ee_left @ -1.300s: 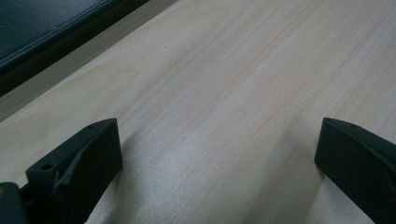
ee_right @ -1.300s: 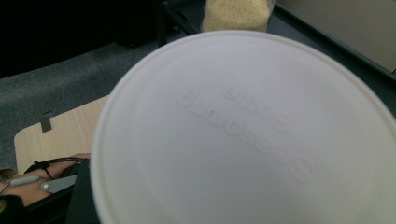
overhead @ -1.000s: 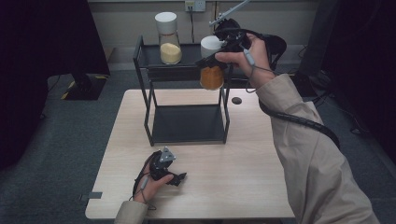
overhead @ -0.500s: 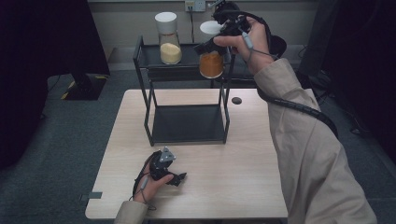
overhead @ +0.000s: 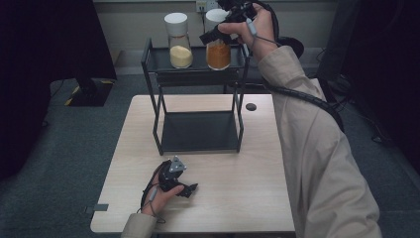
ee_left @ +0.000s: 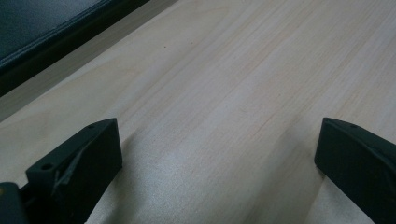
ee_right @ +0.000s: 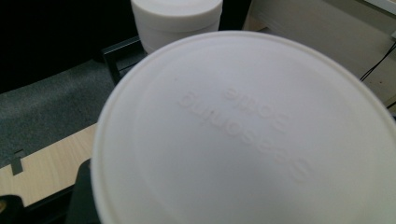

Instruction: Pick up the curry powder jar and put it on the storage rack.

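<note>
A black two-tier rack (overhead: 198,75) stands at the back of the wooden table (overhead: 257,193). On its top shelf are a jar of pale yellow powder (overhead: 180,49) and a jar of orange powder (overhead: 218,52), both with white lids. My right gripper (overhead: 214,33) is shut on the orange jar just below its lid. In the right gripper view that lid (ee_right: 247,130) is very close, with the yellow jar's lid (ee_right: 177,18) behind it. My left gripper (overhead: 190,188) rests on the table near the front edge, open (ee_left: 219,140) over bare wood.
The rack's lower shelf (overhead: 198,131) holds nothing. A small black round spot (overhead: 251,106) sits on the table right of the rack. Grey carpet surrounds the table, and a wall with cables runs behind the rack.
My right gripper has carried the orange jar up and back from the rack's front right corner to the top shelf, beside the yellow jar. The left gripper has stayed put.
</note>
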A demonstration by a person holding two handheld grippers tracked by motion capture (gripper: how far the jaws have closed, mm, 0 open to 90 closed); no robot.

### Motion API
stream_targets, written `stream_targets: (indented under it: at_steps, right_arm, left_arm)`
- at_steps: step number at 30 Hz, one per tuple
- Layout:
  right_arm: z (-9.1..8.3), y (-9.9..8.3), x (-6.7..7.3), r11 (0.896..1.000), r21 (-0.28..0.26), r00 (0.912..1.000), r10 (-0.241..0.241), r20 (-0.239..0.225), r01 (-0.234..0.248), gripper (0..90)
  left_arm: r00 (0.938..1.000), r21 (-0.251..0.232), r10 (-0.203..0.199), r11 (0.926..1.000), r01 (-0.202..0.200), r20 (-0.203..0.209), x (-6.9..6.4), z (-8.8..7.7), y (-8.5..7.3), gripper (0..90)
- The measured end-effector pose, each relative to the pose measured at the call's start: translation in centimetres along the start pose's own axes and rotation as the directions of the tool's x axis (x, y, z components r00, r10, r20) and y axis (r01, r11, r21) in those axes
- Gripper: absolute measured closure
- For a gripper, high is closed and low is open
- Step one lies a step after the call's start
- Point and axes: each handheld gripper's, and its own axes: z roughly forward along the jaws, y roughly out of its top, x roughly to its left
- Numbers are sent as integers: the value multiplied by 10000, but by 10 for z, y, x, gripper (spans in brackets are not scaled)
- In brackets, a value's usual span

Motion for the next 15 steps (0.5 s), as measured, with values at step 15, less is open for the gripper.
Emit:
stream_targets:
  at_steps: [15]
  right_arm:
    - [33,7,-19,9986,53,9980,517,364,-520,358]
  left_arm:
    - [10000,15,15,10000,-15,4,0,0,0,1]
